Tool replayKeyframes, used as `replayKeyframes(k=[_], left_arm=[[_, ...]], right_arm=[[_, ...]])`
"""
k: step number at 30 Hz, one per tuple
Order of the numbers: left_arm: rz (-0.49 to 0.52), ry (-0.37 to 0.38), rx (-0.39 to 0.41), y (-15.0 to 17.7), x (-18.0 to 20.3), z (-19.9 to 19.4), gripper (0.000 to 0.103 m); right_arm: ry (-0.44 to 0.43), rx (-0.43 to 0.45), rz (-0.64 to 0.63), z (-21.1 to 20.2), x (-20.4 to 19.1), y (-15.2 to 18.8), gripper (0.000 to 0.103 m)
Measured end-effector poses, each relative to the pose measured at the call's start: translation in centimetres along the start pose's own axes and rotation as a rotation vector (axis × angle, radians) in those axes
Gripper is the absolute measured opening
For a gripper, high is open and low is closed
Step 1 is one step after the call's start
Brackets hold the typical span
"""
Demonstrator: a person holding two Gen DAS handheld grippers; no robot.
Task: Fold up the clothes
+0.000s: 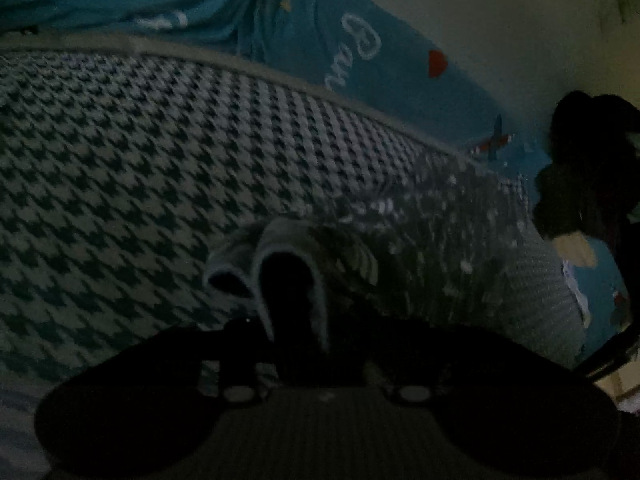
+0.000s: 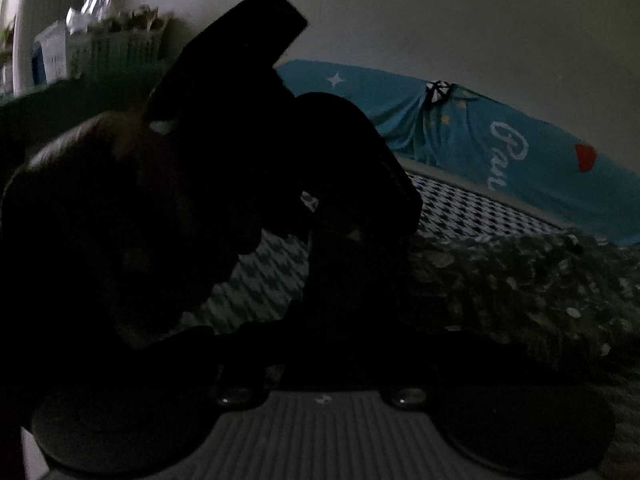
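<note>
A black-and-white houndstooth garment lies spread over a bed, and its right part is a dark speckled cloth. In the dim left wrist view my left gripper is shut on a raised fold of the garment's pale hem, which wraps around the dark fingers. In the right wrist view my right gripper shows as one dark column with no gap. It is closed where the speckled cloth bunches up against it. The left gripper and the hand holding it fill the left of that view as a silhouette.
A blue printed bedsheet with white lettering and a red heart lies beyond the garment, against a pale wall. A shelf with a basket and bags stands at the far left. A dark shape rises at the garment's right edge.
</note>
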State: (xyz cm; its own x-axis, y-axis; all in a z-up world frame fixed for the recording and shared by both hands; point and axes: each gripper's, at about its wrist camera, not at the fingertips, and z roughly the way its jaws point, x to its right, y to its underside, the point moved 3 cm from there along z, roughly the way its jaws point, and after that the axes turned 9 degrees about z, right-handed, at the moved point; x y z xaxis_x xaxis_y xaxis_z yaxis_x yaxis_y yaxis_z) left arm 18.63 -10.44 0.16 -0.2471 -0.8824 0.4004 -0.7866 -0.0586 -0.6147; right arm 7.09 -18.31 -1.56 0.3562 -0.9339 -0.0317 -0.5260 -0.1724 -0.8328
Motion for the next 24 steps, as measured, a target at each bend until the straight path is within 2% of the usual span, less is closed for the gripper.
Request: replayKeyframes(k=[6,12,19,22,24], left_arm=[[-0.038,-0.048,0.028,-1.1,-2.3,-3.4,0.033],[-0.077,-0.094,0.093,-1.8,-6.1,-8.4,0.033],[-0.114,-0.187,0.117,-2.1,-10.8,-12.7,0.034],[-0.149,-0.227,0.114,-1.9,-12.5,-13.3,0.039],[-0.161,-0.265,0.100,-1.6,-13.1,-13.1,0.049]], right_arm=[[-0.104,0.003,0.024,0.9,-2.6,-2.1,0.025],[-0.225,0.017,0.055,3.0,-5.9,-4.5,0.025],[-0.332,0.000,0.058,5.5,-9.3,-6.1,0.025],[-0.321,-0.028,0.045,6.8,-10.0,-5.8,0.027],[-0.323,-0.054,0.039,7.5,-9.9,-5.2,0.033]])
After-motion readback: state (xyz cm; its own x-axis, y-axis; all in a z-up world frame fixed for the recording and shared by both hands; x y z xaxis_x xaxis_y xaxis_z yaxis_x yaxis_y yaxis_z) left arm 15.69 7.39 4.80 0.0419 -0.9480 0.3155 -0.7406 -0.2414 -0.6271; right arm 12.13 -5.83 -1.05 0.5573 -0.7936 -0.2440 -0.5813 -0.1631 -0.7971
